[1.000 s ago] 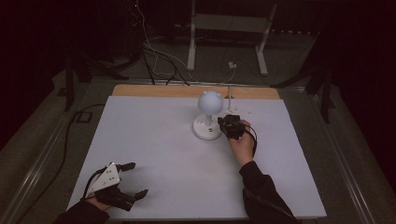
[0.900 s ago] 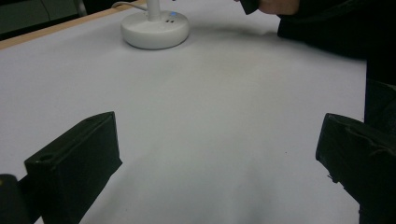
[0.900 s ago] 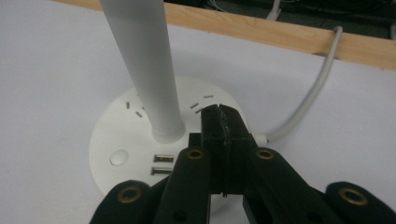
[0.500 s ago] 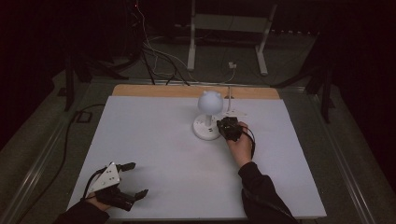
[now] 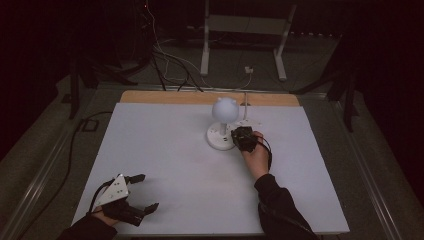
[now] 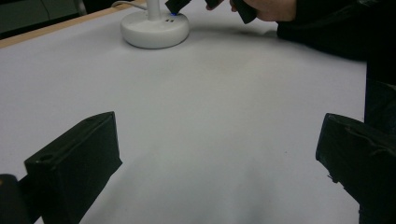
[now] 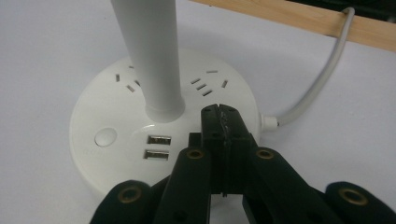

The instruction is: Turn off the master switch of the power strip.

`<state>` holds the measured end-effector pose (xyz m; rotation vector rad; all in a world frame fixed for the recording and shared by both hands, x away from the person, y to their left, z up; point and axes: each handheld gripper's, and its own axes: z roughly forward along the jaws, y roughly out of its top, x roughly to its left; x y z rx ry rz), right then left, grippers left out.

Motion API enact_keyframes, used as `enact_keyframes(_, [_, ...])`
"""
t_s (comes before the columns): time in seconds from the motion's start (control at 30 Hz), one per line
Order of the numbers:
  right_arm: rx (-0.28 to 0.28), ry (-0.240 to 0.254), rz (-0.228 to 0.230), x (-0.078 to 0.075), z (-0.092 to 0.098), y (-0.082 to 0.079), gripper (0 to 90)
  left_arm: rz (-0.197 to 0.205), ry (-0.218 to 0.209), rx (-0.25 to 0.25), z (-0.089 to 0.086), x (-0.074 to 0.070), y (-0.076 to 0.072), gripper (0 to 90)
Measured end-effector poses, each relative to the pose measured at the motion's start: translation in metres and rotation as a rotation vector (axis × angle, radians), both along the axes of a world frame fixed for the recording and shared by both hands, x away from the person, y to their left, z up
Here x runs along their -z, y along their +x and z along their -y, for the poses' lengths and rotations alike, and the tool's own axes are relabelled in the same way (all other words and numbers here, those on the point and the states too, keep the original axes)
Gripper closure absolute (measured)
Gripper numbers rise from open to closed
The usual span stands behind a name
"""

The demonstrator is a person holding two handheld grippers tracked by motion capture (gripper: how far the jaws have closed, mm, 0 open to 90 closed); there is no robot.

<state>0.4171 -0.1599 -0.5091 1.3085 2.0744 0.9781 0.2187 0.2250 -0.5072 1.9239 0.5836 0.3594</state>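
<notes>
A white table lamp with a round globe head (image 5: 224, 109), a slim upright stem and a flat round plastic base (image 7: 140, 135) stood toward the far middle of the white worktop (image 5: 170, 160), its grey cord (image 7: 322, 74) running off over the wooden back edge (image 7: 299, 16). The base carried socket slots, two USB ports (image 7: 158, 147) and a round push button (image 7: 105, 137) on its top face.

The right gripper (image 7: 219, 116) had its jaws pressed fully together with nothing between them, and its joined tips rested over the top of the base, just beside the stem and the USB ports. Closed jaws make a single blunt point, which suits pressing a switch rather than grasping, so the work in hand was probably operating the lamp; the round button lay to the other side of the stem, apart from the tips. A small blue light showed on the base (image 6: 173, 14) in the left gripper view.

The left gripper (image 5: 136, 192) lay near the front left corner, well apart from the lamp, jaws spread wide and holding nothing, seemingly parked out of the way.
</notes>
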Motion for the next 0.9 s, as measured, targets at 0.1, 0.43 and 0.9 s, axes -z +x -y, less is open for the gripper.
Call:
enact_keyframes(0.1, [-0.001, -0.002, -0.002, -0.0002, 0.0001, 0.0003, 90.0, 0.0, 0.0, -0.001, -0.0001, 0.0001, 0.0002, 0.2])
enact_keyframes(0.43, [-0.034, -0.034, -0.002, -0.0011, 0.0006, 0.0004, 90.0, -0.003, 0.002, 0.0, 0.0006, 0.0003, 0.0, 0.3])
enact_keyframes(0.9, [-0.007, -0.075, 0.012, -0.0008, -0.0063, -0.0012, 90.0, -0.003, 0.006, 0.003, 0.0012, 0.0004, -0.0004, 0.3])
